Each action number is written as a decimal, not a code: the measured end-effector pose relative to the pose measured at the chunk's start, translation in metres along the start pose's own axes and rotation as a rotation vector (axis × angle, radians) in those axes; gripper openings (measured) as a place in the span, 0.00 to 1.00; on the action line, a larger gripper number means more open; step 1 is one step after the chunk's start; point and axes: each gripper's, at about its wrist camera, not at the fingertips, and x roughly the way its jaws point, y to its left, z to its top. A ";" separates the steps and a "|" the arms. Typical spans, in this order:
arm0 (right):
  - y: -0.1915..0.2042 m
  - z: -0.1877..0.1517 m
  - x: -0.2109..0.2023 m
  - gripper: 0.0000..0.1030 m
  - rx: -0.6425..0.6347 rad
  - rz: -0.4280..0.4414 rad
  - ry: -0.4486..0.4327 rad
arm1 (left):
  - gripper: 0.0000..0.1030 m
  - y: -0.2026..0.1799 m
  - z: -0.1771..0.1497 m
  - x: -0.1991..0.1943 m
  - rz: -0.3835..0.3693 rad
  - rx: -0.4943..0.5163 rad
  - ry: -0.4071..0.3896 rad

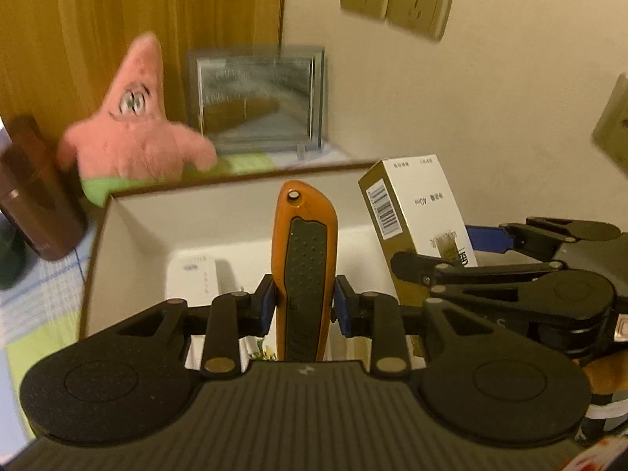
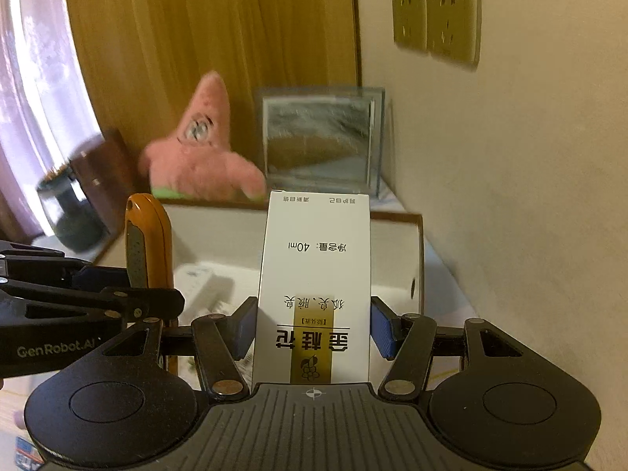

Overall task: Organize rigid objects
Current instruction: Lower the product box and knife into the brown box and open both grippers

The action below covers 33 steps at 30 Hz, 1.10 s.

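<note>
Over white tray (image 1: 117, 212): left gripper (image 1: 304, 306) clamps orange utility knife (image 1: 304, 243); right gripper (image 2: 314, 327) apparently grips white carton (image 2: 314, 274).

Warm yellows and pinks around what I'm holding.

My left claw (image 1: 302, 306), black with blue pads, carries an orange utility knife (image 1: 304, 259) with a dark grey dotted grip; my right claw (image 2: 312, 327), also black and blue, carries a white carton (image 2: 314, 274) with a gold stripe and black lettering. Under both I see a white tray (image 1: 235, 212) edged in brown. Behind it, a pink plush star (image 1: 137, 125) in green shorts against a golden-yellow curtain (image 1: 157, 11), a cream wall (image 1: 471, 98) and olive sockets (image 1: 396, 0).
</note>
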 end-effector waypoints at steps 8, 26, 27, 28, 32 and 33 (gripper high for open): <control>-0.007 -0.006 0.040 0.54 -0.051 -0.051 0.080 | 0.26 0.014 -0.002 0.058 0.009 0.013 0.122; -0.007 0.000 0.070 0.54 -0.081 -0.086 0.118 | 0.25 0.032 0.011 0.104 0.041 0.009 0.161; -0.007 0.001 0.071 0.54 -0.081 -0.087 0.119 | 0.25 0.035 0.011 0.103 0.044 0.004 0.160; -0.007 0.001 0.072 0.54 -0.081 -0.088 0.119 | 0.25 0.036 0.011 0.101 0.045 0.002 0.159; -0.007 0.001 0.073 0.54 -0.079 -0.099 0.112 | 0.30 0.043 0.011 0.094 0.046 -0.005 0.154; -0.007 0.002 0.074 0.54 -0.076 -0.103 0.108 | 0.32 0.044 0.011 0.092 0.047 -0.006 0.152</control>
